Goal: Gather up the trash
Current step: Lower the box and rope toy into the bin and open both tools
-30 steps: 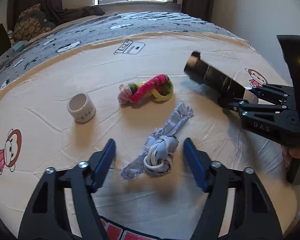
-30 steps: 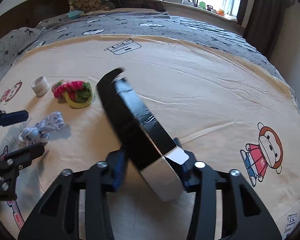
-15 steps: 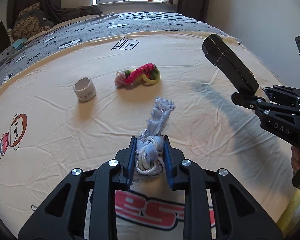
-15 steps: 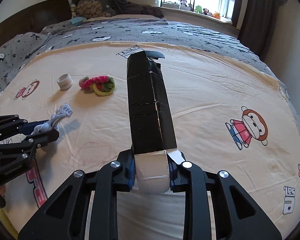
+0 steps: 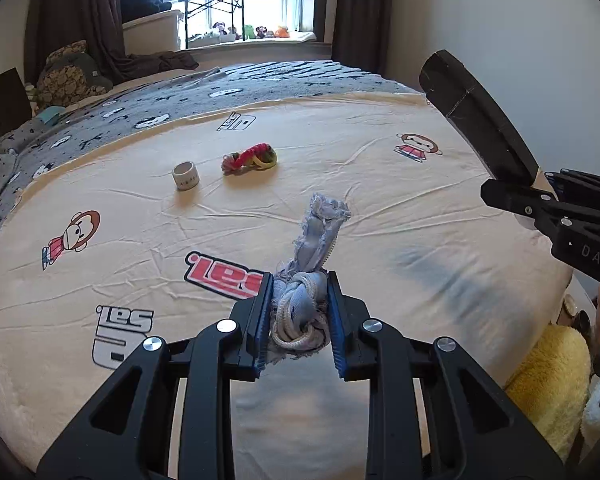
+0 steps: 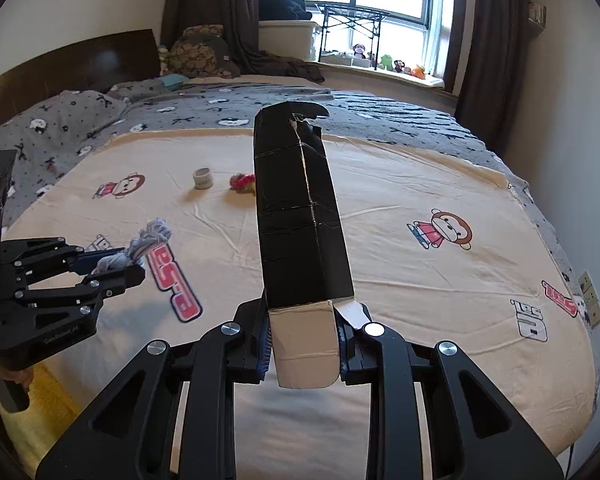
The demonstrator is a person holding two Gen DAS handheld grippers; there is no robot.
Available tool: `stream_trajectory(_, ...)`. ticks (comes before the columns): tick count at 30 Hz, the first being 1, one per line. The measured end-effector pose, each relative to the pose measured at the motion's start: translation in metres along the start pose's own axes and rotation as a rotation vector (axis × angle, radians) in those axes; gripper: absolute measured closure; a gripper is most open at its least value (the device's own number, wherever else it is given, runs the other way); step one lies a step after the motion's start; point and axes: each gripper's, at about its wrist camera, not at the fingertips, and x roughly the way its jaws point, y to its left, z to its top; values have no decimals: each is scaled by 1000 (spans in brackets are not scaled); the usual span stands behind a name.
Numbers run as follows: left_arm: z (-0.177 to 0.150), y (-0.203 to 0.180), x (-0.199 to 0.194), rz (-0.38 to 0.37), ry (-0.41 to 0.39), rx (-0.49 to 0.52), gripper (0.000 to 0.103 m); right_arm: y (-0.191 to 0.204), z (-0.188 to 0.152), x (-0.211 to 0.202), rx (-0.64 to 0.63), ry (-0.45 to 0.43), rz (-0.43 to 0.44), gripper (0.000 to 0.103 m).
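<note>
My left gripper (image 5: 300, 312) is shut on a knotted grey-blue rag with white cord (image 5: 306, 284), held off the cream bed sheet (image 5: 140, 208); its frayed end sticks up ahead of the pads. My right gripper (image 6: 304, 340) is shut on the pale end of a long black box (image 6: 300, 216), which points up and away. From the left wrist view the black box (image 5: 476, 120) and right gripper (image 5: 540, 204) hang at the right; from the right wrist view the left gripper (image 6: 116, 266) with the rag (image 6: 148, 240) is at the left. A white tape roll (image 5: 185, 175) and a pink-green-yellow bundle (image 5: 249, 158) lie farther back on the sheet.
A grey patterned blanket (image 5: 148, 104) covers the far half of the bed, with pillows and a dark headboard (image 6: 80, 64) at the left. A window sill with small toys (image 6: 396, 66) lies beyond. Something yellow and fluffy (image 5: 552, 384) sits below the bed's near edge.
The left gripper shut on the rag and lifted it off the sheet. Both grippers rose and pulled back toward the near edge of the bed; the black box swung up to point away.
</note>
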Motion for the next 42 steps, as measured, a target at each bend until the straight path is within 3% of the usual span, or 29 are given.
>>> stream_trajectory(7,-51,-19,-47,-35,-36,-4,79,7,-57,-44,37,-32,88,77)
stream_trajectory(13,-96,-35,-66,-56,-18,2,79,21,-107,-58,75,8,165,77)
stream_trajectory(18,-139,-45,-62,-41,51,27,79,37,-142,-60,79,84,224,78)
stream_trajectory(25,-189,-49,-38,-79,199,7,79,52,-186,-48,115,221,282,78)
stream_trajectory(34,-231,-51,1,-91,368,-4,79,68,-229,-19,107,400,257,78)
stream_trajectory(42,-253,-53,31,-114,482,-15,79,78,-241,12,108,515,249,77)
